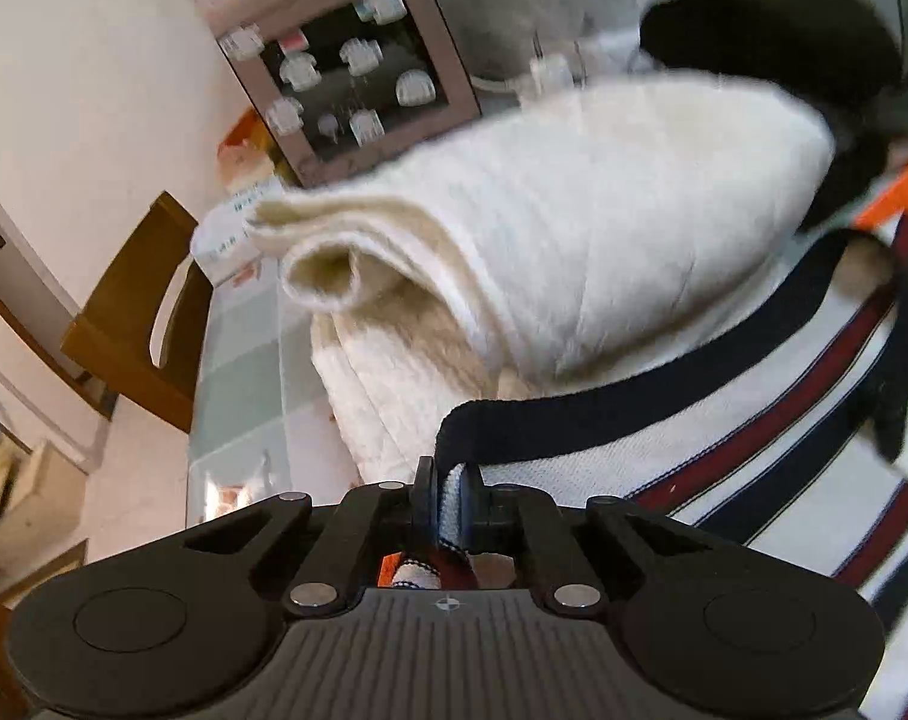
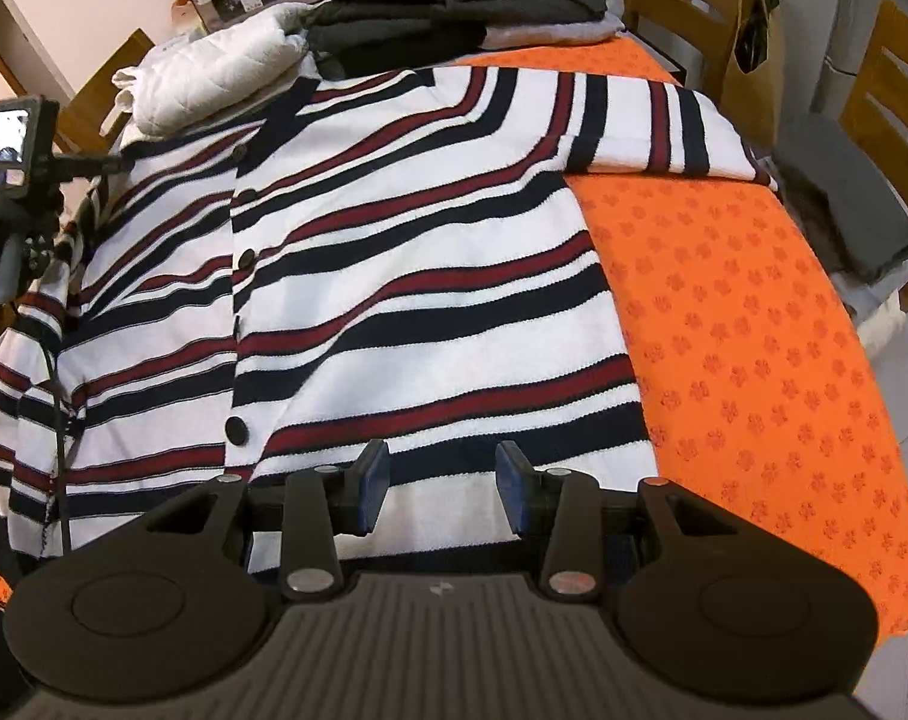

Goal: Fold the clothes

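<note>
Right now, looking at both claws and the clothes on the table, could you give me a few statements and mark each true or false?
1. The left claw is shut on the striped cardigan. True.
2. The right claw grips the cardigan's hem. False: its jaws stand open above the fabric.
3. The cardigan lies on a blue cloth. False: the orange cloth has a flower pattern.
4. Dark folded clothes are stacked beyond the cardigan. True.
5. The cardigan has dark buttons. True.

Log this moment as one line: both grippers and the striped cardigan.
left gripper: shut on navy edge of striped knit cardigan | right gripper: open above hem | cardigan: spread on orange mat
</note>
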The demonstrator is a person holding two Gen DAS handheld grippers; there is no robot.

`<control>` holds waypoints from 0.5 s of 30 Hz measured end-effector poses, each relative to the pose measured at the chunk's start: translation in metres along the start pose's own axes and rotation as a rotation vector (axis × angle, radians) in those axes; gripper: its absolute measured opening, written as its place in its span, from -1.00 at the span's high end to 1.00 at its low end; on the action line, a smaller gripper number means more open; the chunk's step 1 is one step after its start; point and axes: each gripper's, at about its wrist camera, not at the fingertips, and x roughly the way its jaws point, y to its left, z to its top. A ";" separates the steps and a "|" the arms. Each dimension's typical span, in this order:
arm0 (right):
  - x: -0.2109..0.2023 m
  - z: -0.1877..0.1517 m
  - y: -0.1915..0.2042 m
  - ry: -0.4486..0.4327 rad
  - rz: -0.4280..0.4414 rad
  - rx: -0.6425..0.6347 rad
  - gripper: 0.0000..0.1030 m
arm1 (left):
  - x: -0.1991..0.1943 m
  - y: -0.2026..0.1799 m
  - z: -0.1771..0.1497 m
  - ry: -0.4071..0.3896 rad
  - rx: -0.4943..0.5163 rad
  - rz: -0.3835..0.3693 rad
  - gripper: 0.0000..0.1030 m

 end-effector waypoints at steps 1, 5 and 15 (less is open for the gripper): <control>0.001 0.000 -0.001 0.001 0.000 0.002 0.14 | 0.004 -0.002 -0.002 0.005 0.004 0.004 0.76; 0.001 -0.003 0.000 0.006 -0.006 -0.009 0.14 | 0.002 -0.001 -0.006 0.003 -0.023 -0.026 0.49; -0.006 -0.022 0.012 -0.002 0.004 -0.012 0.14 | -0.085 0.011 0.010 -0.245 -0.165 -0.233 -0.10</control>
